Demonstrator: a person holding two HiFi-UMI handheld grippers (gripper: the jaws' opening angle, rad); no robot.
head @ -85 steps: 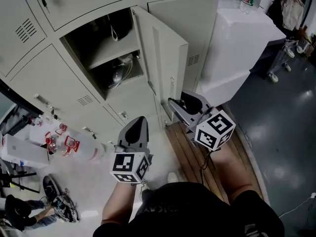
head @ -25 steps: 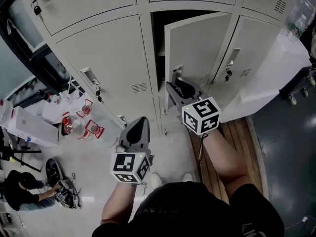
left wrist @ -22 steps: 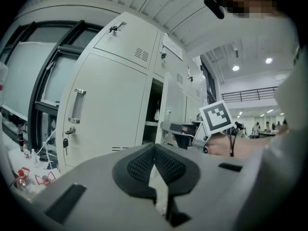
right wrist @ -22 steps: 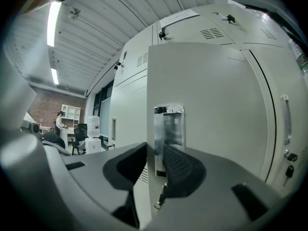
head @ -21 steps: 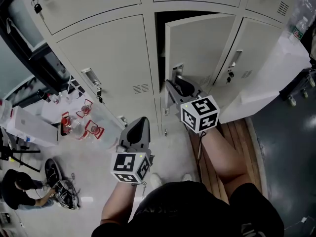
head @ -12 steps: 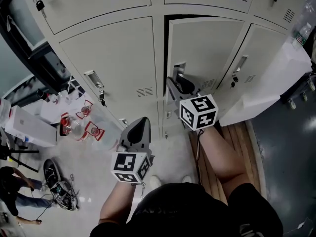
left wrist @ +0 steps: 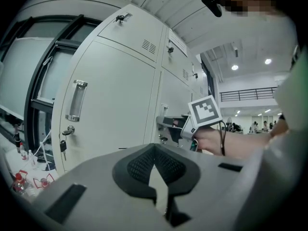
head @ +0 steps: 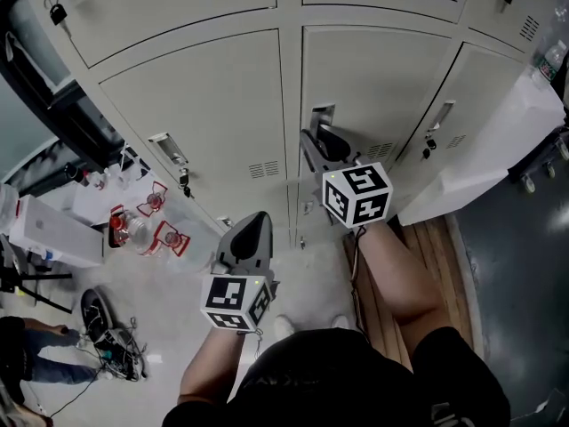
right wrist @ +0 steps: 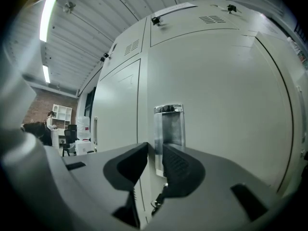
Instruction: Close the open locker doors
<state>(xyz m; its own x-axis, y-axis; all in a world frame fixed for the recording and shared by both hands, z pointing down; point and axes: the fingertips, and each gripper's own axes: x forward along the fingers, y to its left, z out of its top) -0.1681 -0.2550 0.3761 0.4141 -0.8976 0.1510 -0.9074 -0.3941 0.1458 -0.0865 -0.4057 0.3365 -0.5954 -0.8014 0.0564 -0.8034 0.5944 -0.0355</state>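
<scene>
1. Locker door [head: 373, 87]: lies flush with the rest of the pale grey bank, straight ahead of the right arm, and fills most of the right gripper view.
2. Neighbouring door [head: 196, 96]: to the left, likewise flush, with a key [head: 184, 181] hanging just under its own pull.
3. Right forearm [head: 391, 274]: bare and stretched forward from the body towards the door, carrying its tool about level.
4. Left forearm [head: 209, 363]: held lower and nearer the body, well apart from the lockers, tool aimed at them and tipped slightly down.
5. Right gripper [head: 313, 140]: at the door face, marker cube [head: 356, 194] on top. Jaws partway apart and just now closing. In its own view the gap [right wrist: 155, 153] frames the lower end of the handle. Black pads sit close on either side of the handle's left strip. Pressure on it not certain.
6. Left gripper [head: 256, 221]: jaws pressed together with nothing between them. Touches nothing.
7. Handle [head: 322, 114]: chrome, upright on the door's left edge, directly in front of the right tool's tips.
</scene>
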